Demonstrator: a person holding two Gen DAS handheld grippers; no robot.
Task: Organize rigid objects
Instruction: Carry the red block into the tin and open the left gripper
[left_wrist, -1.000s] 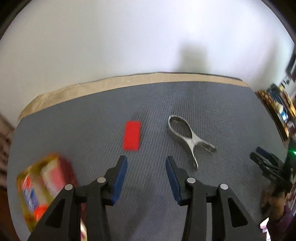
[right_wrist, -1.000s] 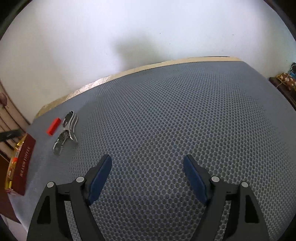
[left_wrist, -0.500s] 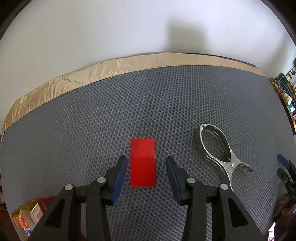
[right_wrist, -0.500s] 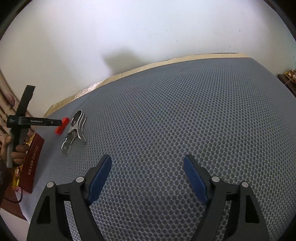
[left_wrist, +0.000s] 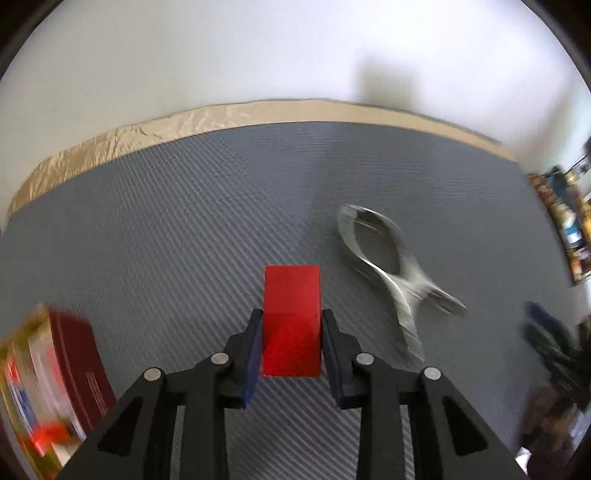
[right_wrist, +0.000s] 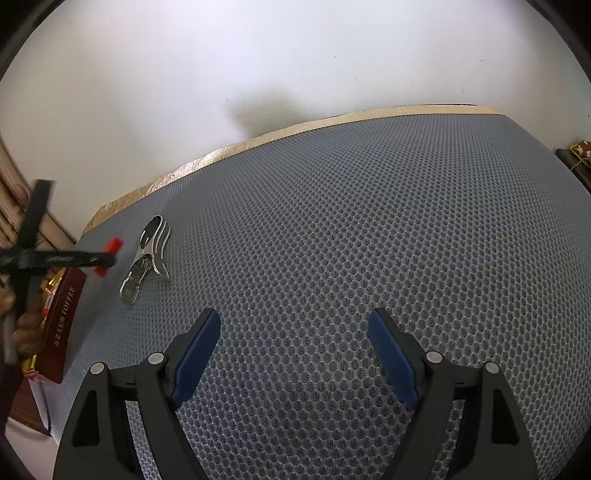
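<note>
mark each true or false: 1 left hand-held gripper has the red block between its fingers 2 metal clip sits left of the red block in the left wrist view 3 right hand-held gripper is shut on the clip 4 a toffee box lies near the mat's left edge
1. True: the left hand-held gripper has closed on the red block.
2. False: the metal clip lies to the right of the block.
3. False: the right hand-held gripper is open and holds nothing, above bare grey mat.
4. True: the toffee box lies there.
</note>
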